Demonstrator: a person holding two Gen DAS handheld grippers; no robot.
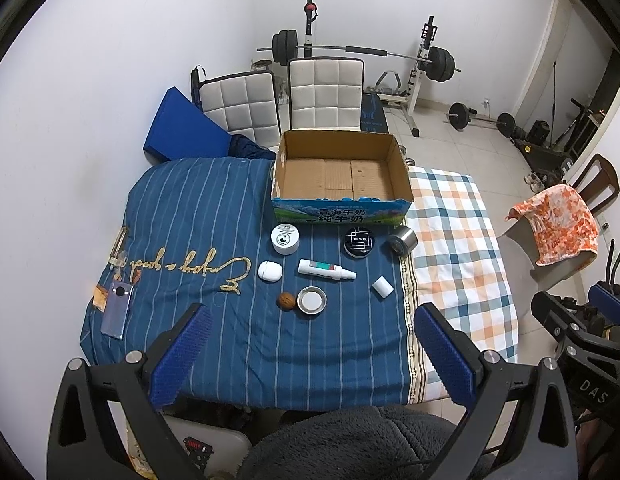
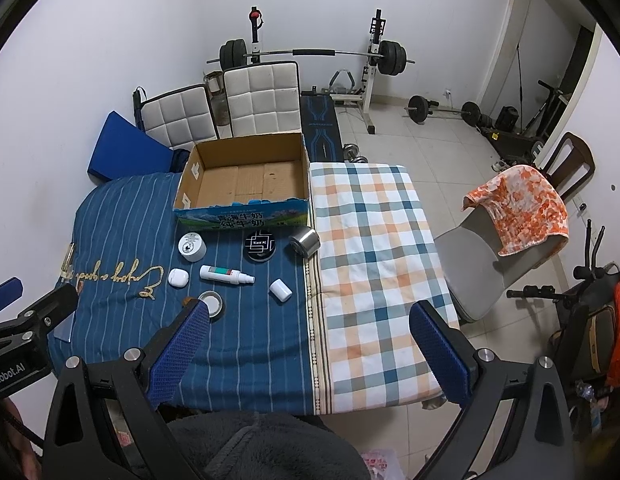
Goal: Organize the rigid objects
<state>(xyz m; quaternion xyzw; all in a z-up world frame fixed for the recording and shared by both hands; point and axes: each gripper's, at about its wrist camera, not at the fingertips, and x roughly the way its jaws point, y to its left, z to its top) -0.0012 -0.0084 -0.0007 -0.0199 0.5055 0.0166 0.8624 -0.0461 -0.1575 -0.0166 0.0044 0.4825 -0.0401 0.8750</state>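
Cardboard box (image 1: 342, 176): empty. Before it, unsorted: white jar (image 1: 285, 239), spray bottle (image 1: 326, 269), black tin (image 1: 359, 241), walnut (image 1: 287, 301). Left gripper (image 1: 306, 344), right gripper (image 2: 310, 340): jaws wide, holding nothing.

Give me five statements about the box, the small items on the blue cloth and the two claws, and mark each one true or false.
1. The cardboard box is empty. True.
2. The spray bottle stands upright. False: it lies on its side.
3. The walnut sits right beside the round metal lid. True.
4. The left claw holds the black round tin. False: the claw is open and empty, and the tin rests on the cloth near the box.
5. The right claw is shut. False: its fingers are spread wide, nothing between them.
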